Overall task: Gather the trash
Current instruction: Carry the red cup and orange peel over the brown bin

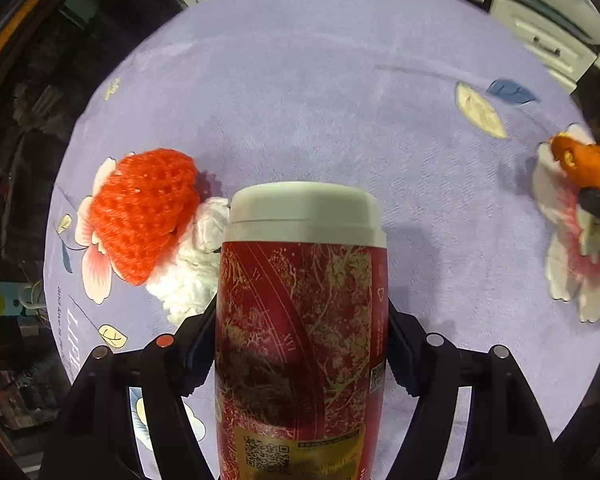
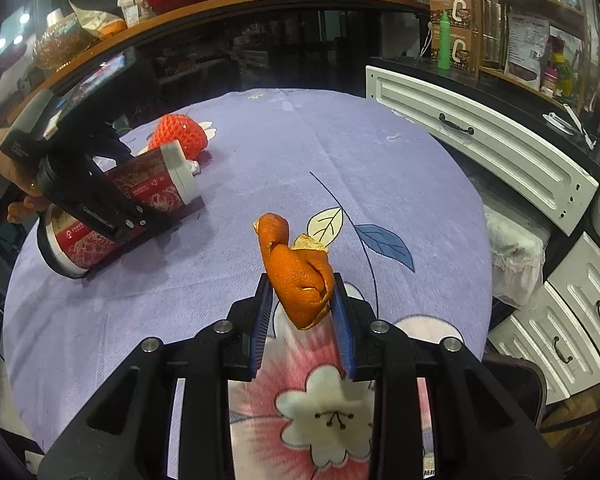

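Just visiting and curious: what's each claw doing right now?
Left gripper around the red cup lying on the table. Right gripper shut on orange peel. Red net and tissue uncollected.

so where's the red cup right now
The red cup lies on its side at the table's left in the right wrist view, between the left gripper fingers, just before the orange foam net and crumpled tissue.
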{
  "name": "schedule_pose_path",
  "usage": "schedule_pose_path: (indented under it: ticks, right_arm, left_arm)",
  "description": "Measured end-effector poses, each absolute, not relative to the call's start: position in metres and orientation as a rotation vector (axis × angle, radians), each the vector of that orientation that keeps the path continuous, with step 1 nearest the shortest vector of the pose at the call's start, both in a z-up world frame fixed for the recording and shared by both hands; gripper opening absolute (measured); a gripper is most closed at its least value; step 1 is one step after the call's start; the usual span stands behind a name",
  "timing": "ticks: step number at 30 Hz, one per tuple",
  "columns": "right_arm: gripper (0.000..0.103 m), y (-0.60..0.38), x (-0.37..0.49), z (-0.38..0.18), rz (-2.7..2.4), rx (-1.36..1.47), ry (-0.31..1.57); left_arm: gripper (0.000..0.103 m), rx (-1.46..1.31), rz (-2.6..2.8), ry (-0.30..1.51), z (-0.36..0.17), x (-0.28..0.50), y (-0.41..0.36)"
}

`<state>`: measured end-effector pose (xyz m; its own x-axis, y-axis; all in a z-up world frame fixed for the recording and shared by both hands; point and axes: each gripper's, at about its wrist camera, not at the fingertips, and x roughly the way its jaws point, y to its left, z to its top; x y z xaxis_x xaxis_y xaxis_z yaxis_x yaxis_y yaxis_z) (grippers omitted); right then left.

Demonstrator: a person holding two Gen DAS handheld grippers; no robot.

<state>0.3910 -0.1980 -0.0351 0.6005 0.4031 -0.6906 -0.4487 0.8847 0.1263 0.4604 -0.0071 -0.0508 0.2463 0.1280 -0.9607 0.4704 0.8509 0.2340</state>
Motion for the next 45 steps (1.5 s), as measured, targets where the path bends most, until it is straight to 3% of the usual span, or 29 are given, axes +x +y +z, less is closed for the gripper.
schedule_pose_path:
  ticks: [9, 25, 45]
  right_arm:
    - [0.030, -0.222, 0.366, -0.025, 0.479, 0.001, 0.730]
    - [0.030, -0.280, 0.296, -0.022, 0.385, 0.034, 0.652]
    - [0.030, -0.421, 0.228, -0.053, 0.080, 0.123, 0.653]
  left_arm:
    - [0.069, 0.378, -0.272, 1.047, 0.006, 0.403, 0.005]
    - [0.069, 0.236, -0.282, 0.729, 0.038, 0.329, -0.032]
    - [0.069, 0.133, -0.617, 0.611, 0.043, 0.287, -0.210]
